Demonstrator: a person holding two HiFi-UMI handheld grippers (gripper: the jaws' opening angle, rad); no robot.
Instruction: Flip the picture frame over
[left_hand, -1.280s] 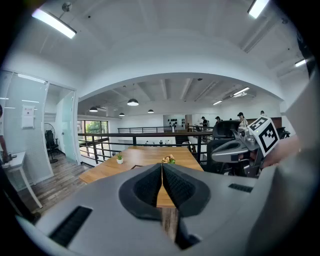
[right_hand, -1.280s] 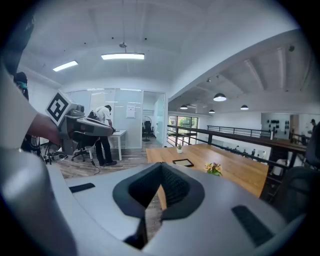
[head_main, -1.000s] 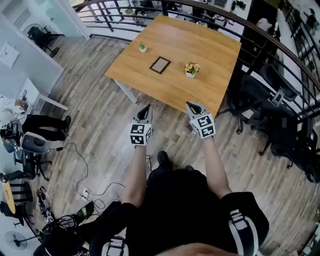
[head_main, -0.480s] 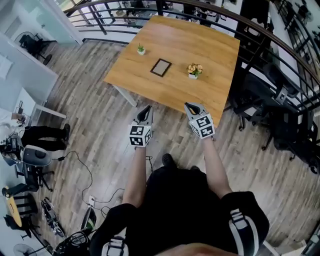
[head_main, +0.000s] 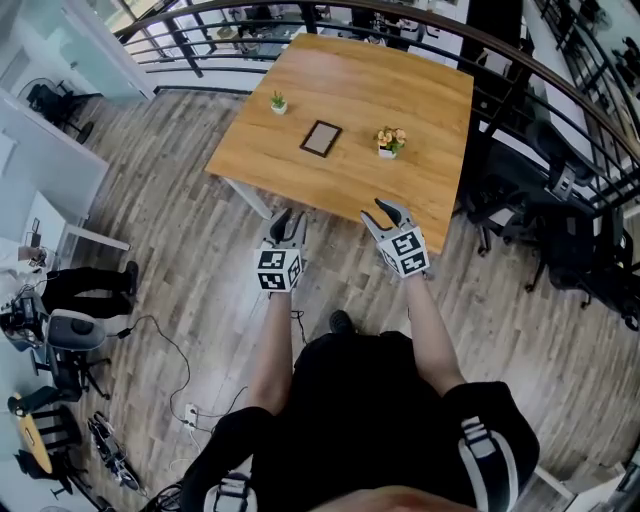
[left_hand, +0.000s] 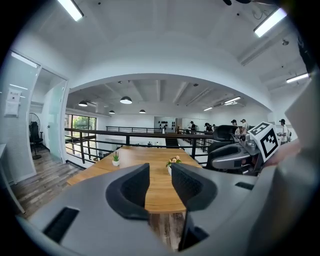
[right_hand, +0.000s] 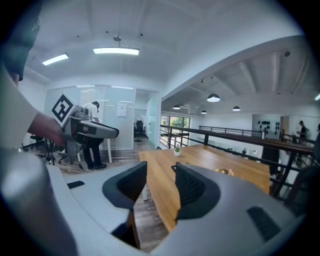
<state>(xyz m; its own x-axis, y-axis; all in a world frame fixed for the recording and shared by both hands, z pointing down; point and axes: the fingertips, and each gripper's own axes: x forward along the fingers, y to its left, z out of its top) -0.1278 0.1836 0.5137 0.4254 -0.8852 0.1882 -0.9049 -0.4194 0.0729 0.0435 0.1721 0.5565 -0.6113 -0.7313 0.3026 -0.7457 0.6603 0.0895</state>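
The left claw (head_main: 288, 219) and the right claw (head_main: 383, 214) both have their jaws parted with nothing between them. The jaws have just been opening, and each claw's own view shows only bare wood through the gap. Both are held short of the near edge of the counter (head_main: 400, 90), above the plank floor (head_main: 180, 200). The picture frame (head_main: 321, 138) lies flat near the middle of the counter, well apart from both claws, and which face is up cannot be told from here. It looks thin, rigid and light, though any glass front would make it fragile and slick. Lying flush with the wood, it offers little to pinch. The likely approach is to tip up one long edge and grip across the border, with the second claw steadying the opposite side. A small green plant (head_main: 278, 102) stands to its left and a flower pot (head_main: 389, 141) to its right, and both could be knocked as the frame swings over. A railing (head_main: 470, 35) and office chairs (head_main: 560, 200) ring the counter, but the near side looks free.
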